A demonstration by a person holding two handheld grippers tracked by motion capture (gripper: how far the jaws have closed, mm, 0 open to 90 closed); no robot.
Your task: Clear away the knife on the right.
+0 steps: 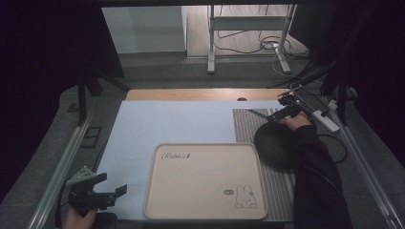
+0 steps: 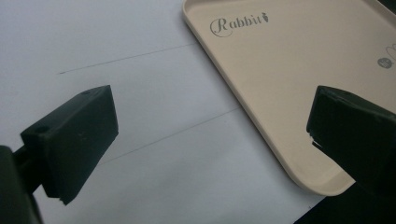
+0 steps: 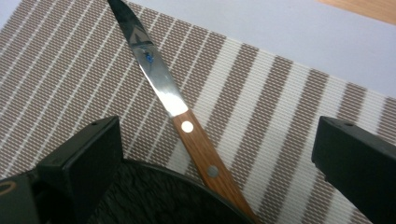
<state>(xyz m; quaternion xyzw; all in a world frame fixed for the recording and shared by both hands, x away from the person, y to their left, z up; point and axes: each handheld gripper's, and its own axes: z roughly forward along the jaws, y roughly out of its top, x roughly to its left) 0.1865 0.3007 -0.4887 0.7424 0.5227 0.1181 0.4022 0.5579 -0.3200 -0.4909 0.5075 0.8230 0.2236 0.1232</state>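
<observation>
Centrally, a beige tray point(image 1: 205, 181) lies on pale blue paper point(image 1: 162, 124). Right of the tray, a striped mat point(image 3: 261, 93) carries a dark round plate point(image 1: 277, 145) and a wooden-handled knife point(image 3: 187, 126), its handle end resting on the plate's rim. Jaws spread, the right gripper point(image 3: 215, 154) straddles the knife without touching; the left gripper point(image 1: 111, 191), also spread, hovers off the tray's near left corner.

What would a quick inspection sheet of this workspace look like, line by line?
Surface: pale sheet over a wooden table, striped mat at the right.
Job's things: knife, wooden handle, lying on the striped mat, handle end at the dark round mat.
Clutter: beige rabbit tray, bare.
Grippers: left gripper open beside the tray; right gripper open, jaws either side of the knife handle.
Cables: loose on the floor behind.
Surroundings: dark curtains, metal stand.
</observation>
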